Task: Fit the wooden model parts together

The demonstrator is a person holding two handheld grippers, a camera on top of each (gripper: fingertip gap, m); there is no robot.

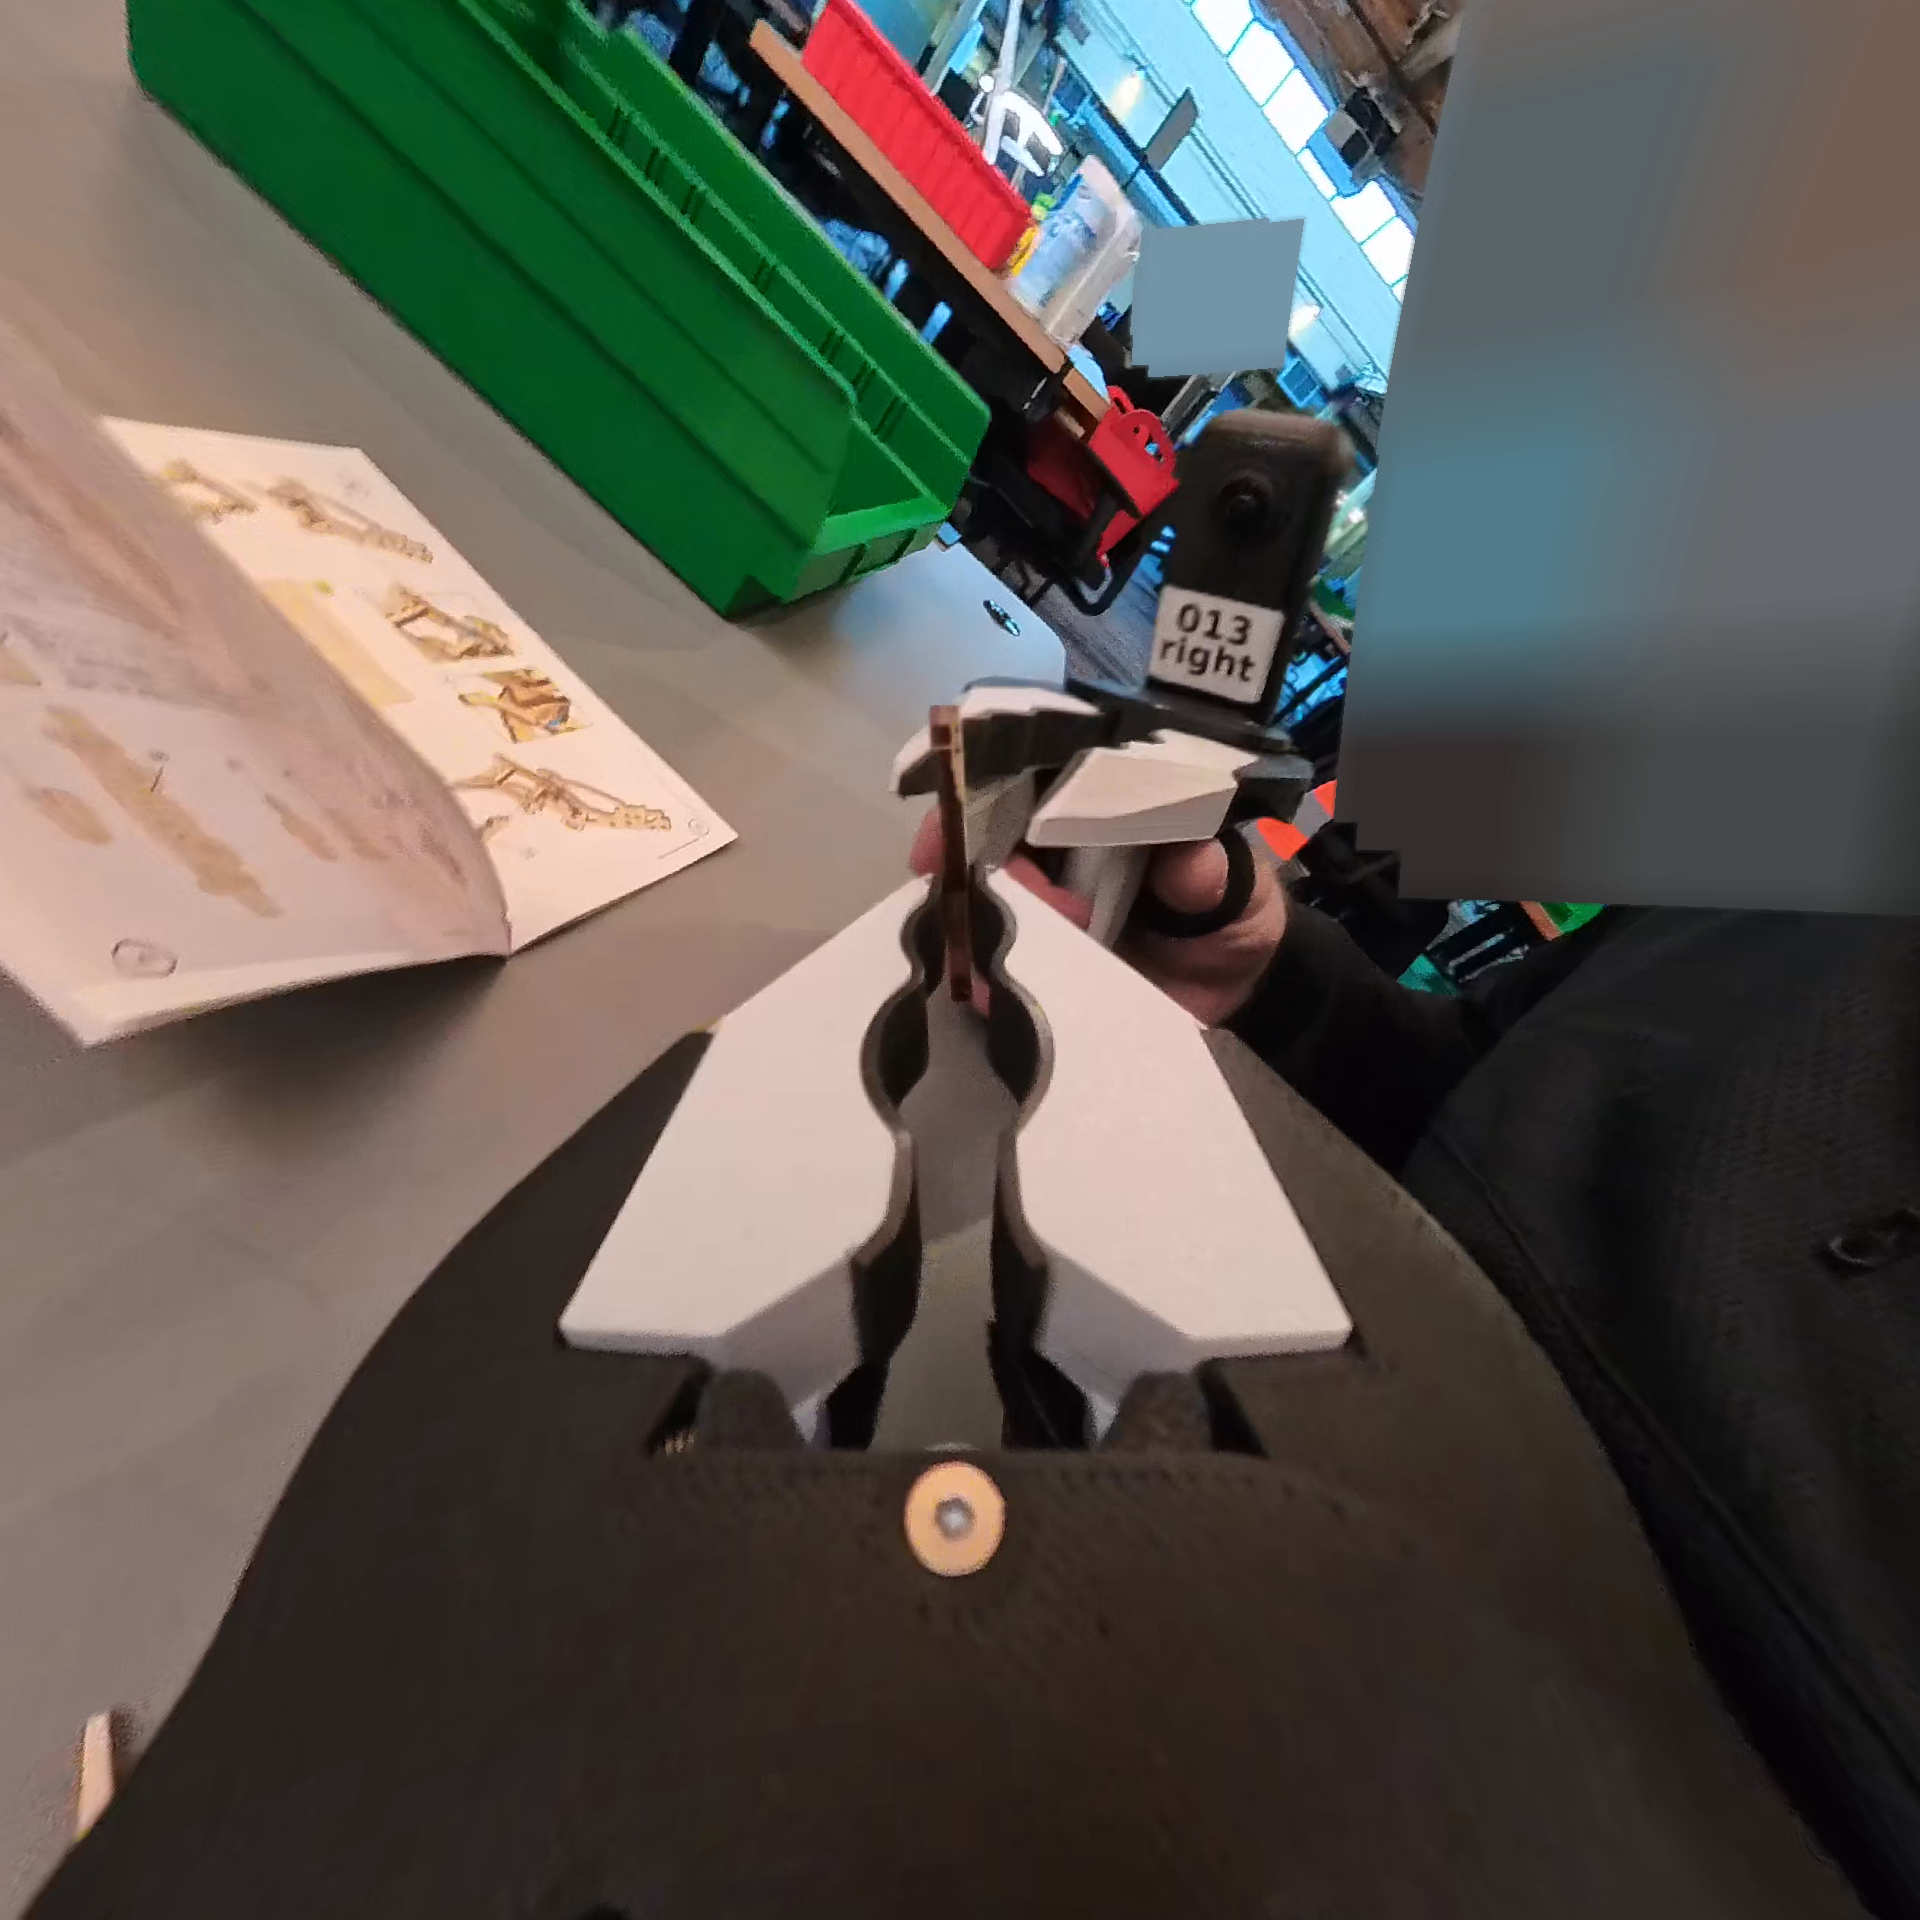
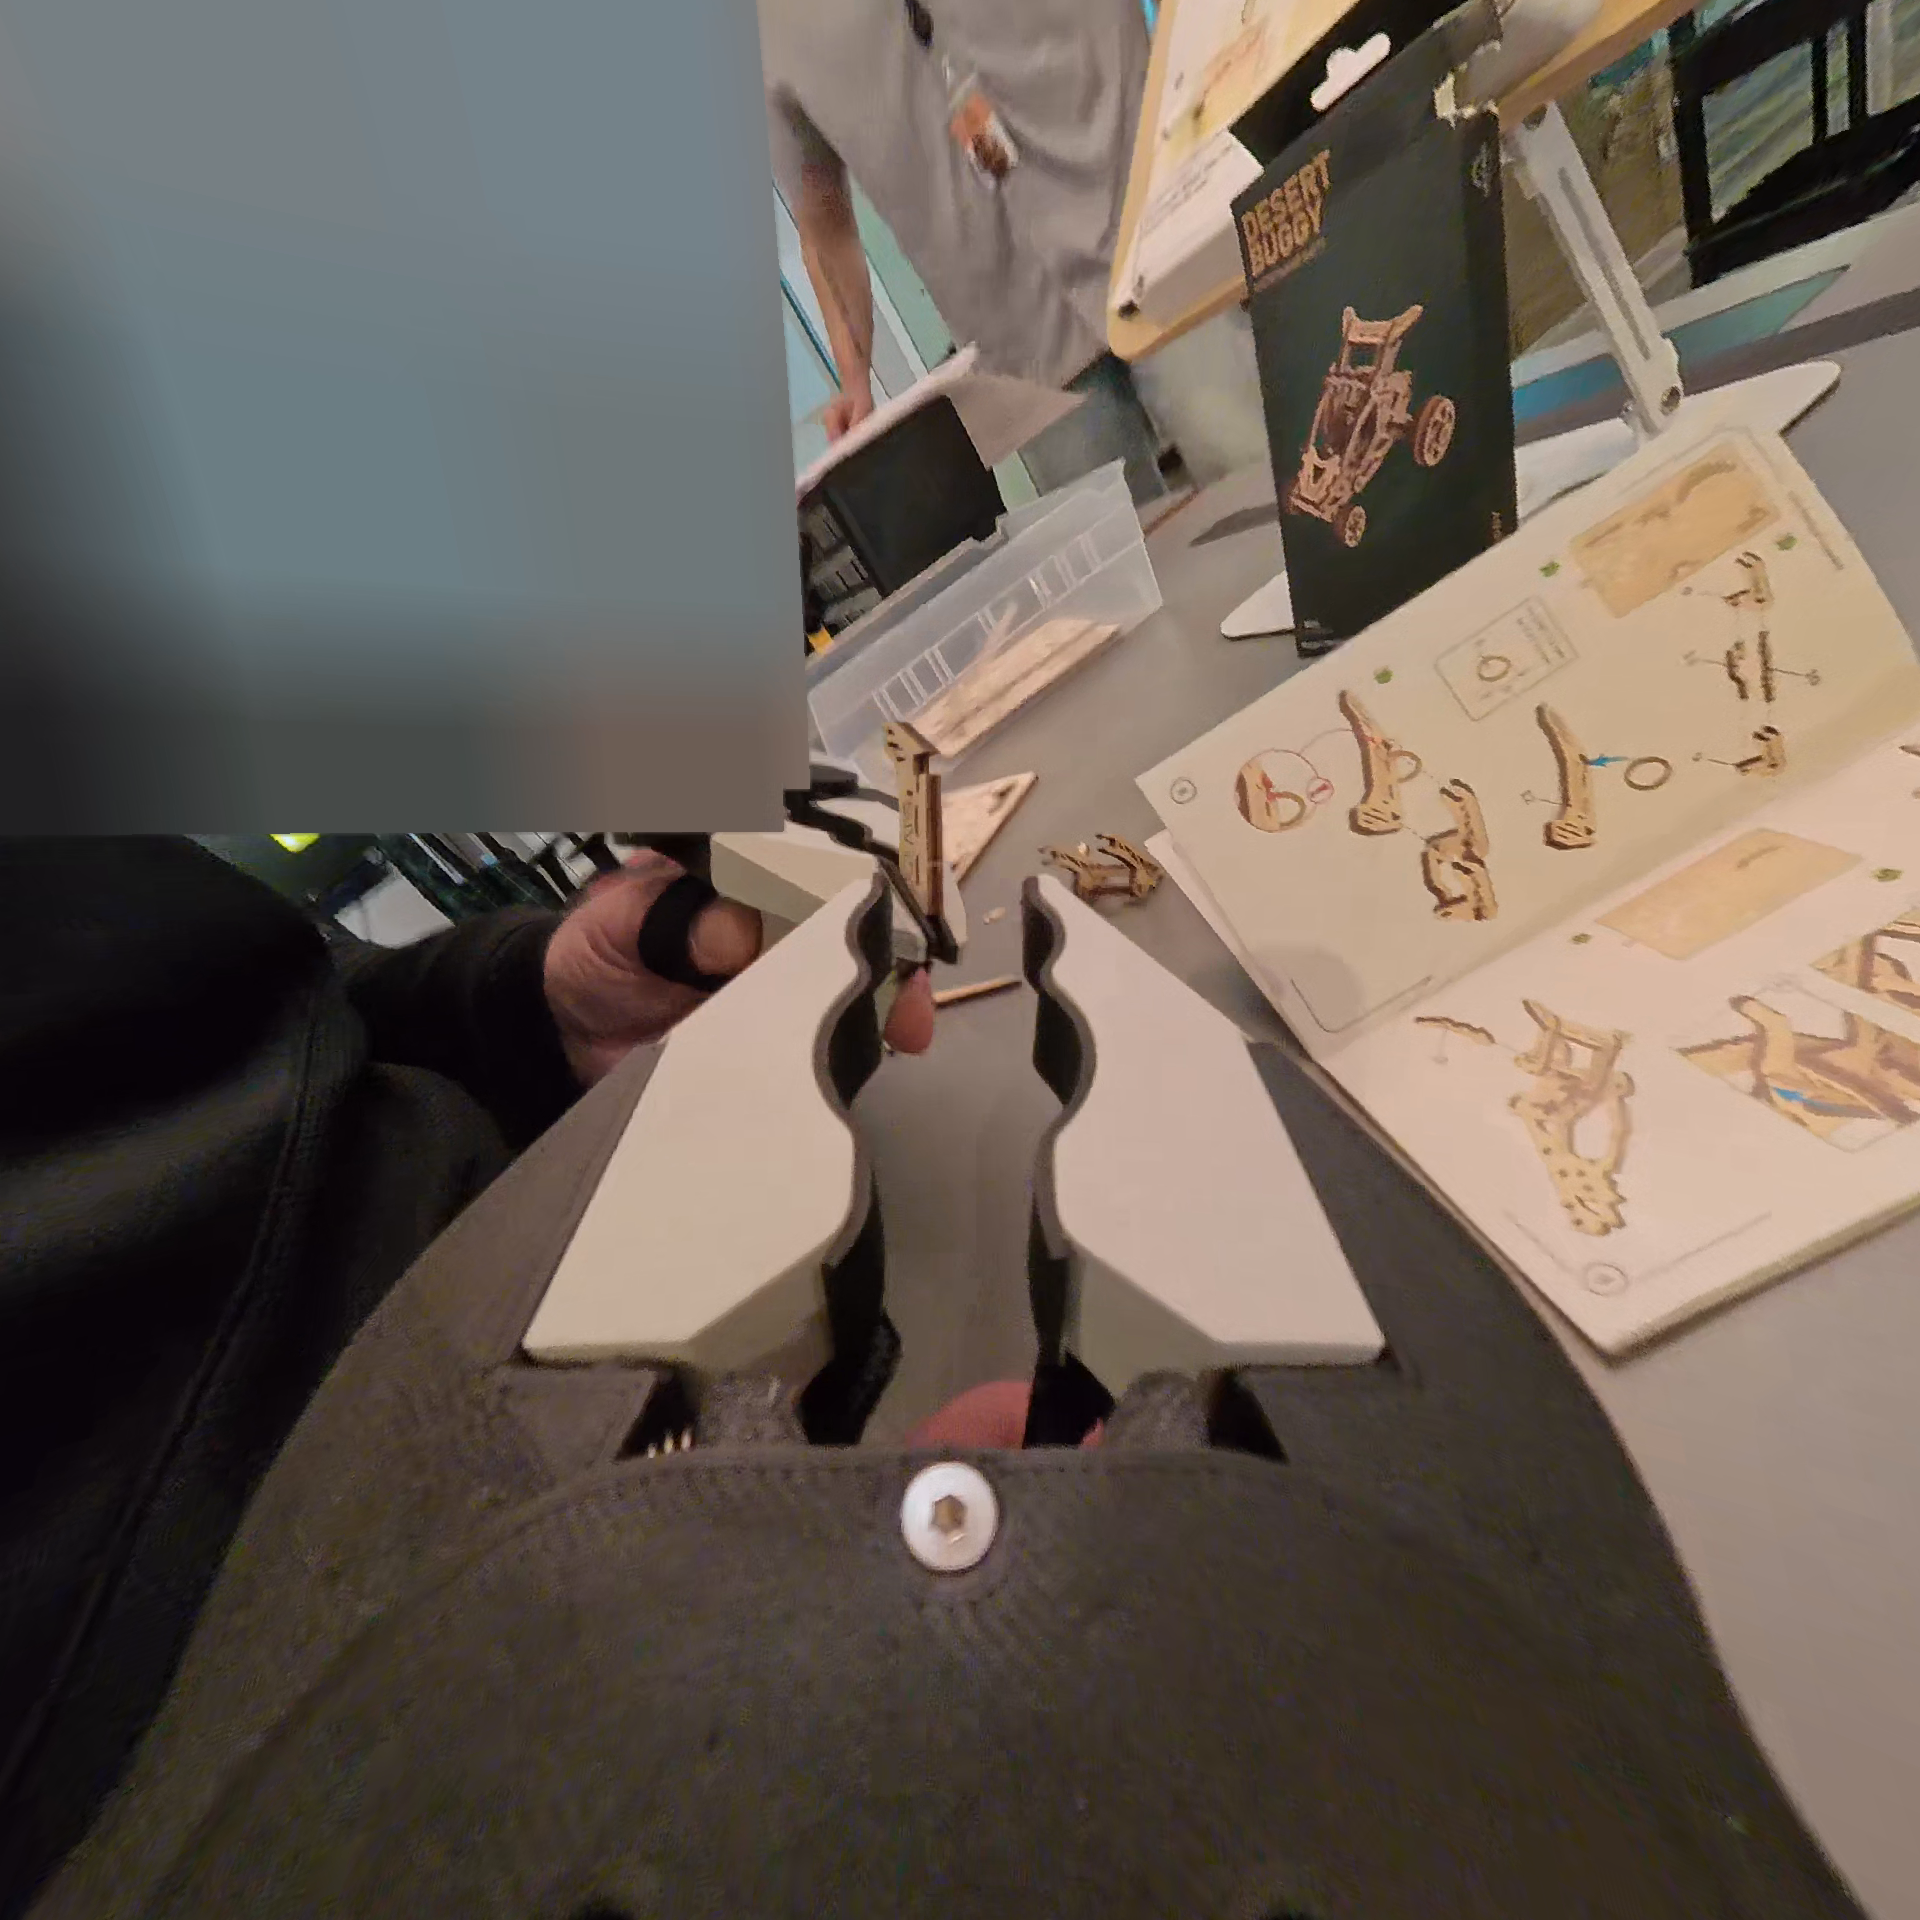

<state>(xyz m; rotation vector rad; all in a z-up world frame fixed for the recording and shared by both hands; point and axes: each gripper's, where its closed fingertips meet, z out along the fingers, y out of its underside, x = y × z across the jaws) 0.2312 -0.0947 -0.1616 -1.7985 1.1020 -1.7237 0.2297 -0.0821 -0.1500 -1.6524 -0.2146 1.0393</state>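
Observation:
In the left wrist view my left gripper (image 1: 956, 894) is shut on a thin flat wooden part (image 1: 951, 810), seen edge-on and standing up out of the fingertips. The right wrist view shows the same part (image 2: 914, 810) upright in the left gripper (image 2: 930, 935), just left of my right gripper's (image 2: 956, 888) open, empty jaws. In the left wrist view the right gripper (image 1: 977, 779) sits right behind the part's top end with its fingers apart. Both are held above the grey table (image 2: 1143, 644).
An open instruction booklet (image 2: 1558, 883) lies at the right and also shows in the left wrist view (image 1: 312, 727). A small wooden assembly (image 2: 1107, 868), a stick (image 2: 977, 989), a clear tray of wooden sheets (image 2: 987, 634) and a dark kit box (image 2: 1382, 416) lie ahead. Green bins (image 1: 623, 312) stand at the back. Only a small space, under 4 cm, lies between the two pairs of fingers.

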